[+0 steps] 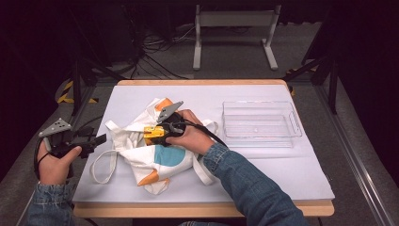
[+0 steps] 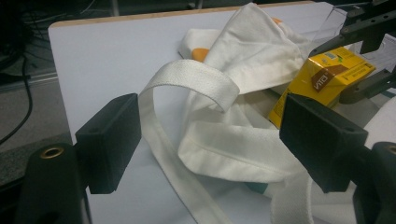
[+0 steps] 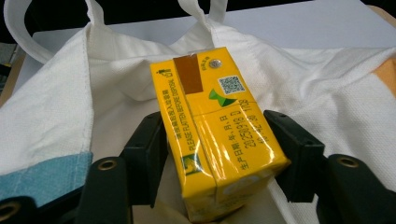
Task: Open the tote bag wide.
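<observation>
A yellow drink carton lies on a white tote bag with blue and orange patches, left of the table's middle. My right gripper is shut on the yellow carton: in the right gripper view its black pads sit against both long sides, above the bag's cloth. My left gripper hovers at the table's left edge, open. In the left gripper view a looped bag strap lies ahead of the wide jaws, the carton farther right.
A clear plastic tray stands at the back right of the white table top. The bag's handles trail toward the front left edge. Dark floor with cables and a white stand lies beyond the table.
</observation>
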The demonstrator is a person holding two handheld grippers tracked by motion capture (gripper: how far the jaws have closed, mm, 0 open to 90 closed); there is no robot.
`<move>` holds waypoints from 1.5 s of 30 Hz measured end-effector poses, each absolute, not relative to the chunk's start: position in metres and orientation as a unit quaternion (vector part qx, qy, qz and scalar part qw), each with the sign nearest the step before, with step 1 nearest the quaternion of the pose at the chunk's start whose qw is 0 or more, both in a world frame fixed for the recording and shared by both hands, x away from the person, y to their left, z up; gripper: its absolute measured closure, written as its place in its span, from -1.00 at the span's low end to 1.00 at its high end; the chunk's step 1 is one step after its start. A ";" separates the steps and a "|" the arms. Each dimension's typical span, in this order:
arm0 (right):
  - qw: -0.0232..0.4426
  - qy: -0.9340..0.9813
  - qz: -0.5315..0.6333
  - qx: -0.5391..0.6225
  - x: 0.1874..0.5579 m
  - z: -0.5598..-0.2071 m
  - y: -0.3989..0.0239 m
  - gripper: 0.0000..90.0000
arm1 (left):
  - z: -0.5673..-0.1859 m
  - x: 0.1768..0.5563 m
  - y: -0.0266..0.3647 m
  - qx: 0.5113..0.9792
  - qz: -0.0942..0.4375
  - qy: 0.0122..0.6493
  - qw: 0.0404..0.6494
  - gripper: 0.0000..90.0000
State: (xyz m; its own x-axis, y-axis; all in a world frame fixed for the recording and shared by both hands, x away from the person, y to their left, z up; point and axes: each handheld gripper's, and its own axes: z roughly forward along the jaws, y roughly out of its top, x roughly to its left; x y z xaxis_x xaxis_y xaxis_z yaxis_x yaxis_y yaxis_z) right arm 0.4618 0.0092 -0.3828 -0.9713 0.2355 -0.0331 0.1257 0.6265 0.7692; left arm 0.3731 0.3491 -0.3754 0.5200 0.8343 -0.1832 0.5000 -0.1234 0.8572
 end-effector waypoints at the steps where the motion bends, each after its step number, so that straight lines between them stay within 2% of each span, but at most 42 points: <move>1: 0.064 0.901 0.418 0.098 0.462 -0.382 0.008 0.06 | -0.376 0.373 0.349 0.729 0.175 0.458 0.478 -0.52; 3: 0.063 0.903 0.415 0.090 0.463 -0.380 0.007 0.13 | -0.376 0.373 0.349 0.729 0.174 0.458 0.479 -0.52; 23: 0.069 0.903 0.418 0.076 0.460 -0.367 0.006 0.14 | -0.376 0.373 0.350 0.727 0.175 0.461 0.478 -0.52; 45: 0.073 0.892 0.443 0.055 0.454 -0.303 -0.019 0.15 | -0.376 0.373 0.351 0.726 0.173 0.463 0.478 -0.52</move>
